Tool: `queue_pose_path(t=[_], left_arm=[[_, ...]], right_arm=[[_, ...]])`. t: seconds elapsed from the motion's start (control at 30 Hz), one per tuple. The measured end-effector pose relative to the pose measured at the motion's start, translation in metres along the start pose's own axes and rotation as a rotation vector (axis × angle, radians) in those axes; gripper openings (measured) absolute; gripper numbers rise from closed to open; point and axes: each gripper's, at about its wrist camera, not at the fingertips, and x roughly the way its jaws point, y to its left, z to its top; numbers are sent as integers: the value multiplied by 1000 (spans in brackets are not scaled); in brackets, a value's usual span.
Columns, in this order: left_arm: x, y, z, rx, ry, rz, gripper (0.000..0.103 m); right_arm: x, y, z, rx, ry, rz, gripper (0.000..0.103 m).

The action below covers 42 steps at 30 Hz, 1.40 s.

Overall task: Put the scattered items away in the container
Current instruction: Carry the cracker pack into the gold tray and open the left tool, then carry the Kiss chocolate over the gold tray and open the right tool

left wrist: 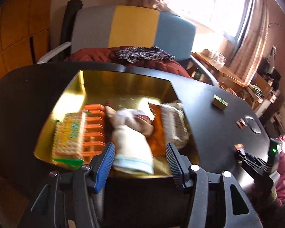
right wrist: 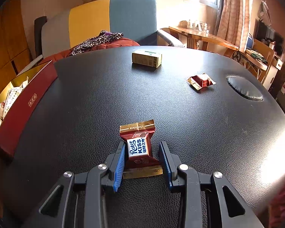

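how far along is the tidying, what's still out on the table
Done: the gold-lined box already holds a cracker pack, an orange tray and a pale cloth pouch; the left gripper above it is open and empty. In hand: the right gripper brackets a brown chocolate wrapper. Left: a small gold carton and a red-gold candy.

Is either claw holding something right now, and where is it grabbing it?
The right claw has the chocolate candy between its fingers around the middle, though a firm pinch cannot be told. The left claw holds nothing.
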Motion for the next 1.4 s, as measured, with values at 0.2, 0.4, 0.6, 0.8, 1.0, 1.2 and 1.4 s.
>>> queue_pose_path(t=[0.2, 0.4, 0.6, 0.8, 1.0, 1.2, 1.4], left_arm=[[-2, -8, -15, 9, 33, -17, 57], [-5, -3, -24, 2, 38, -1, 57], [-12, 4, -30, -4, 30, 23, 57], [-14, 15, -36, -22, 27, 40, 57], [-15, 26, -38, -47, 25, 37, 57], [-17, 37, -41, -82, 18, 35, 57], [-18, 45, -44, -101, 22, 40, 57]], right_arm=[[-2, 15, 1, -37, -3, 7, 35], [-2, 40, 5, -80, 9, 66, 35], [-12, 81, 21, -152, -22, 147, 35], [-34, 128, 56, -212, -98, 257, 35], [-49, 192, 85, -299, -145, 392, 35], [-33, 251, 94, -358, -87, 486, 35], [-9, 278, 94, -372, -12, 515, 36]])
